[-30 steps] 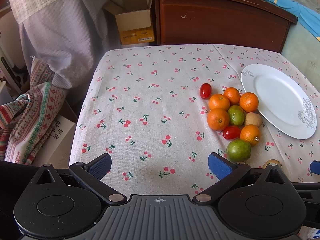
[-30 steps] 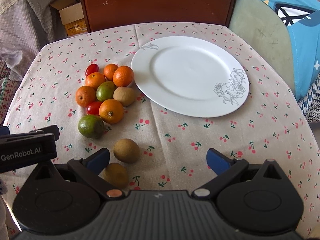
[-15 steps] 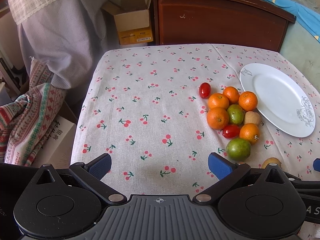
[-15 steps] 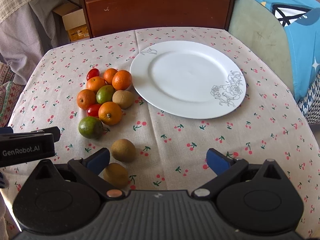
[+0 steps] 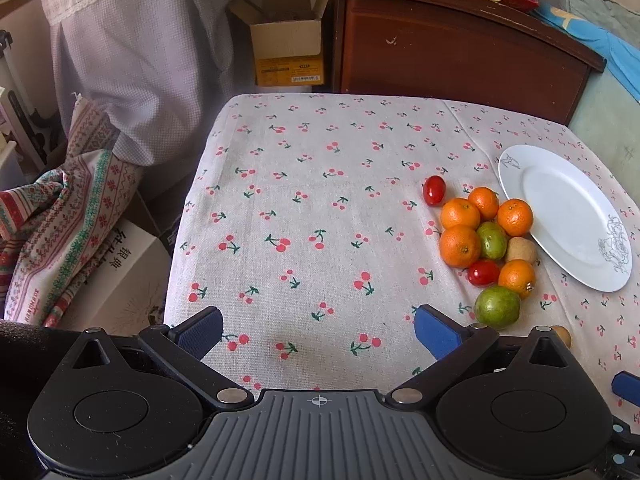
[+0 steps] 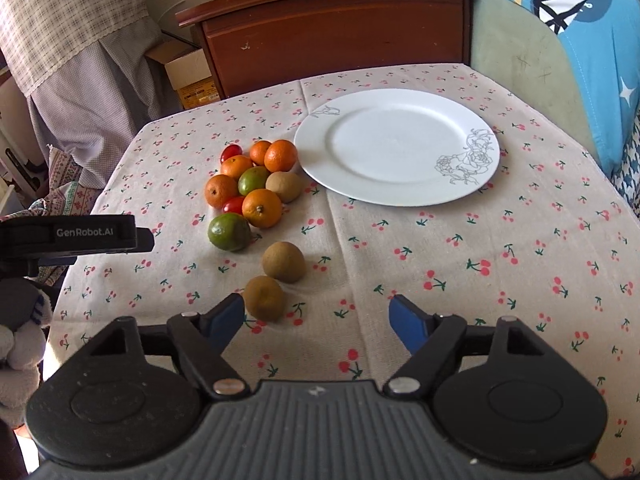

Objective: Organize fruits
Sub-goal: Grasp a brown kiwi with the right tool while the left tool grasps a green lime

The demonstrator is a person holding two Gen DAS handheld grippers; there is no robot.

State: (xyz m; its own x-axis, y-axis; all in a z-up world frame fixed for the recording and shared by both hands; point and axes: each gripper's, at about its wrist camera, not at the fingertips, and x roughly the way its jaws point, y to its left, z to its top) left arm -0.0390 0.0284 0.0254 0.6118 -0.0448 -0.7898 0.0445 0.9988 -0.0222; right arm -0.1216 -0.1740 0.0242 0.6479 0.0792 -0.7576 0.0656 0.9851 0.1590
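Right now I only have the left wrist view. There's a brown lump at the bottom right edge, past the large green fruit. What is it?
Observer: Likely a brown fuzzy kiwi, loose on the cherry-print tablecloth, apart from the fruit cluster.
Operator: Only one?
Observer: No. A second brown kiwi lies nearer, just beside the left fingertip of the right gripper.
Operator: Is that gripper holding anything?
Observer: No. Its jaws are wide open with nothing between them.
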